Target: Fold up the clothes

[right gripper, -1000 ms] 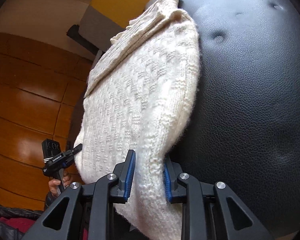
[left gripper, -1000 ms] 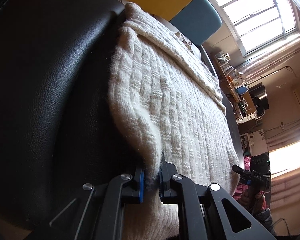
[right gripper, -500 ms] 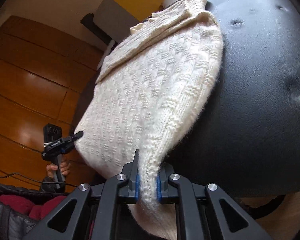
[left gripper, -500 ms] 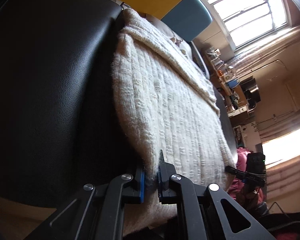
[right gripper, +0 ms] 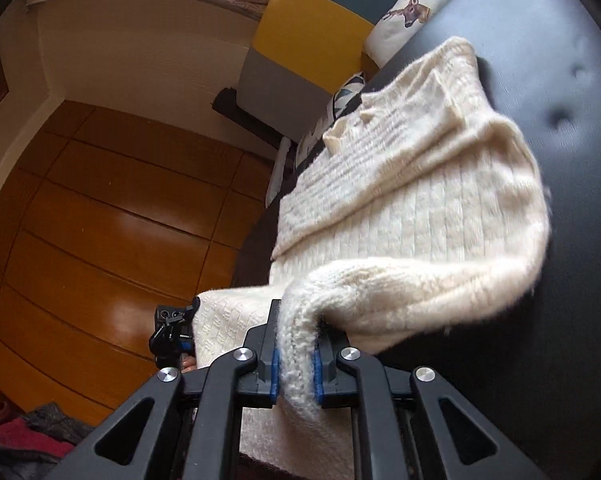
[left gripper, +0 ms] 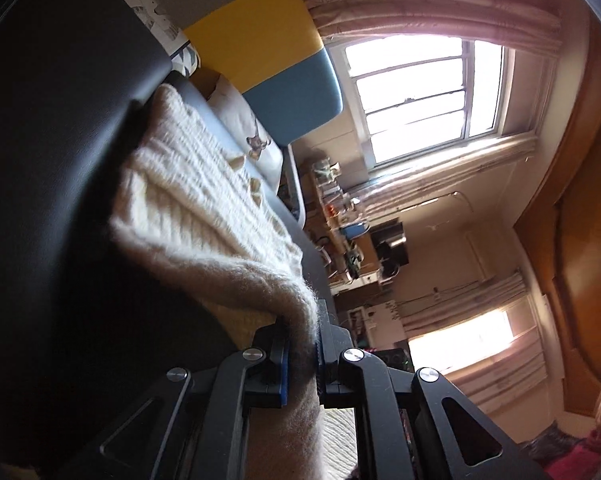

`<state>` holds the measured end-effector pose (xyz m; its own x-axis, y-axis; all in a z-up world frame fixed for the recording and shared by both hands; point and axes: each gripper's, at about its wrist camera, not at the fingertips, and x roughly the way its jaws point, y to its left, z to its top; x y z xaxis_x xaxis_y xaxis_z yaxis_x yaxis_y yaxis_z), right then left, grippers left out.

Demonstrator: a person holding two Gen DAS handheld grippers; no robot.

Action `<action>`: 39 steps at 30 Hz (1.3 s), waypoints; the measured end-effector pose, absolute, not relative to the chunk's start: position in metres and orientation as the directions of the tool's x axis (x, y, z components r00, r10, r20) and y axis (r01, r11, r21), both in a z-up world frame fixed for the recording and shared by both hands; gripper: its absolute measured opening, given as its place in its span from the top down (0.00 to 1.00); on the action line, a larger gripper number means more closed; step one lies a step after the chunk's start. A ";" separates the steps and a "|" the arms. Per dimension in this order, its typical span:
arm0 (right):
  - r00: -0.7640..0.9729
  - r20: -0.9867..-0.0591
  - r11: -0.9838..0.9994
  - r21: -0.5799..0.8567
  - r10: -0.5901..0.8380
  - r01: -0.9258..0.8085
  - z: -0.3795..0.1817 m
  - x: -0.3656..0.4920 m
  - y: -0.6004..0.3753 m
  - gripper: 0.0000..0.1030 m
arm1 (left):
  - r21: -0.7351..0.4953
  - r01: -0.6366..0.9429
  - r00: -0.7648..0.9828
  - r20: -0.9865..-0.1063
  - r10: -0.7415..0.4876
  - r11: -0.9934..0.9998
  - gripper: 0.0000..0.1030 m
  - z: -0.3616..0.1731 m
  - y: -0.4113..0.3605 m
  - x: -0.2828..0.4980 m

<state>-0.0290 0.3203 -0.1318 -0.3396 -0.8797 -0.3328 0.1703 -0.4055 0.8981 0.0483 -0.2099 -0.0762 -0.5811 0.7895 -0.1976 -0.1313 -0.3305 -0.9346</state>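
A cream knitted sweater (right gripper: 412, 216) lies on a black leather surface (right gripper: 572, 160), its near end lifted. My right gripper (right gripper: 295, 360) is shut on the sweater's near right corner, with cloth bunched between the blue pads. My left gripper (left gripper: 300, 356) is shut on the near left corner of the sweater (left gripper: 204, 204). The left gripper also shows in the right wrist view (right gripper: 172, 332) at the sweater's far edge. The lifted near edge curls over towards the far end.
Cushions (right gripper: 404, 16) and a yellow, blue and grey headboard (right gripper: 312, 28) stand beyond the sweater. A wooden wardrobe (right gripper: 100, 220) is to the left. A window (left gripper: 424, 92) and a cluttered desk (left gripper: 348, 248) are to the right. The black leather surface shows in the left wrist view (left gripper: 52, 160).
Both grippers have risen and moved forward with the sweater's near edge, which now curls up off the leather. The right gripper closed on the cloth about a second ago.
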 end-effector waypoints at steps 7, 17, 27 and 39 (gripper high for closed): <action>-0.455 -0.405 -0.449 0.894 -0.793 -0.013 -0.140 -0.150 0.313 0.85 | -0.953 0.134 -0.650 -0.291 0.702 -0.271 0.90 -0.110 -0.226 -0.074; -0.355 -0.475 -0.466 0.877 -0.805 -0.118 -0.194 -0.206 0.305 0.84 | -0.884 0.364 -0.592 -0.462 0.661 -0.292 0.88 -0.170 -0.233 -0.140; -0.206 -0.518 -0.520 0.853 -0.830 -0.050 -0.188 -0.161 0.299 0.82 | -0.857 0.330 -0.538 -0.515 0.667 -0.396 0.88 -0.162 -0.228 -0.078; -0.080 -0.466 -0.472 0.878 -0.881 0.078 -0.168 -0.108 0.278 0.62 | -0.865 0.163 -0.560 -0.477 0.677 -0.475 0.50 -0.126 -0.238 -0.010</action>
<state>-0.1079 0.2782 -0.1682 -0.0797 -0.8810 -0.4664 0.0778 -0.4719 0.8782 -0.0100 -0.2384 -0.1255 -0.5602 0.6771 -0.4771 0.1628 -0.4747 -0.8649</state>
